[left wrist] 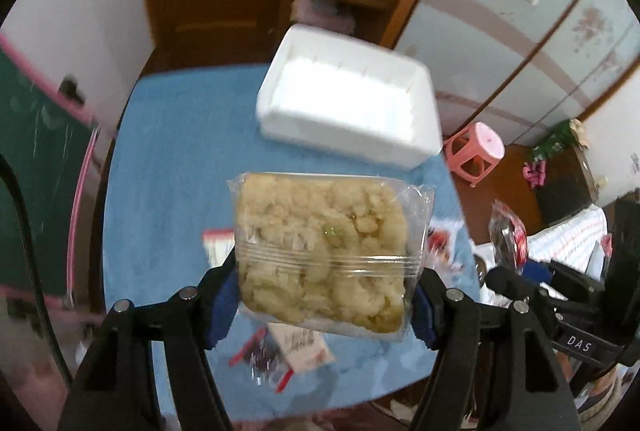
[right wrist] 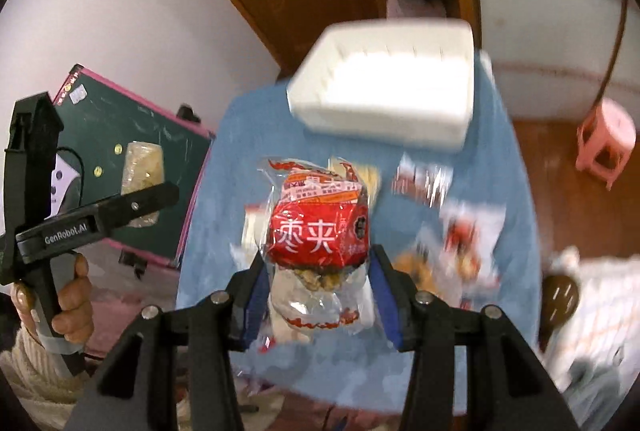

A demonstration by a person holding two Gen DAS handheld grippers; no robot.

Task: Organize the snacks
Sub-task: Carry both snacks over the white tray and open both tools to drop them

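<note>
My left hand-held gripper (left wrist: 324, 291) clamped a clear-wrapped rice cake (left wrist: 320, 251); my right hand-held gripper (right wrist: 316, 295) pinched a red date snack (right wrist: 320, 231). Either slick wrapper risked slipping before reaching the foam box (left wrist: 348, 103).

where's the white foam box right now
The white foam box sits at the far end of the blue table, upper centre in both wrist views, beyond the scattered snack packets, with a pink stool on the floor to its right.

One foam box (left wrist: 348, 103) (white), one stool (left wrist: 476, 151).
</note>
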